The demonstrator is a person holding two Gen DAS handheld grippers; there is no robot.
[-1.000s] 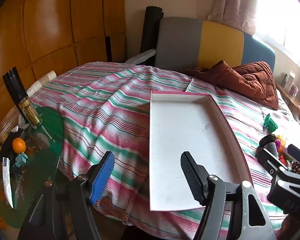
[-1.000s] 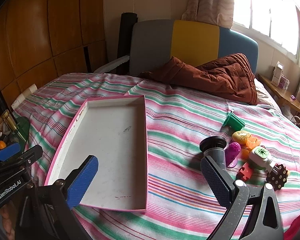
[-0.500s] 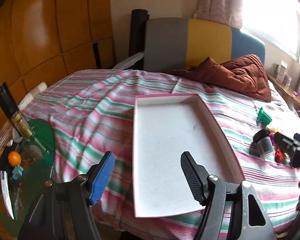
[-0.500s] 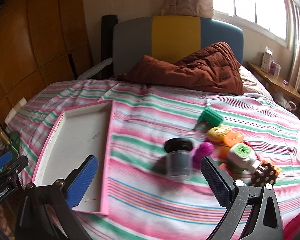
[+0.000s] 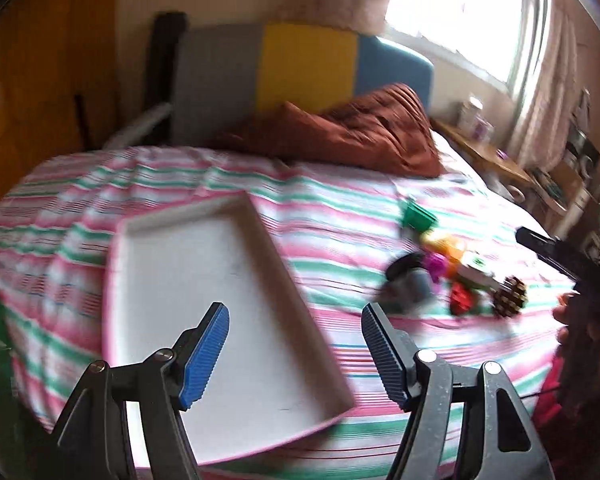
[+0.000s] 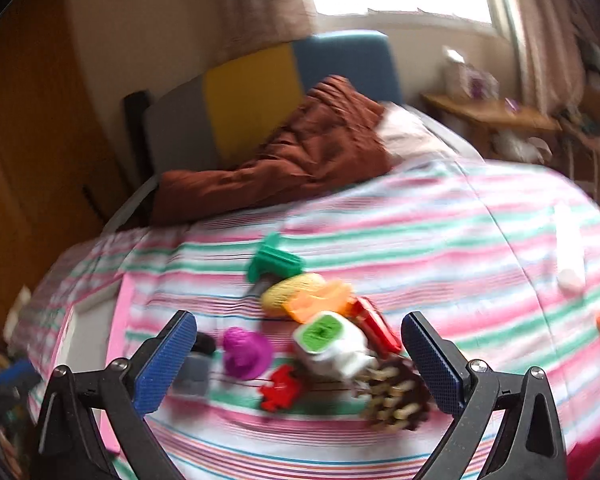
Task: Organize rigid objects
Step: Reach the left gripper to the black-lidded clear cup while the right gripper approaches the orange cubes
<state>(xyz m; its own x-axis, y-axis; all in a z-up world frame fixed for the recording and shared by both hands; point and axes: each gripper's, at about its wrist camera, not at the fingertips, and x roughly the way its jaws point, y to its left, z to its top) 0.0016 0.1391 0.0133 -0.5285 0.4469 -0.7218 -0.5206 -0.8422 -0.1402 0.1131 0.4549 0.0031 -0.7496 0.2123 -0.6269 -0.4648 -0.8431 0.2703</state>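
Bed with striped cover [image 5: 340,208] fills both views; a brown quilt [image 5: 364,132] lies bunched at the headboard end. A white tray with pink rim [image 5: 260,232] rests flat on the cover, nothing in it. Left gripper [image 5: 296,356] hangs above the tray's near corner, jaws spread, nothing between them. Right gripper [image 6: 300,360] hangs over a cluster of small toys [image 6: 320,332] lying on the cover well to the tray's right, jaws spread wide, touching none; details blurred
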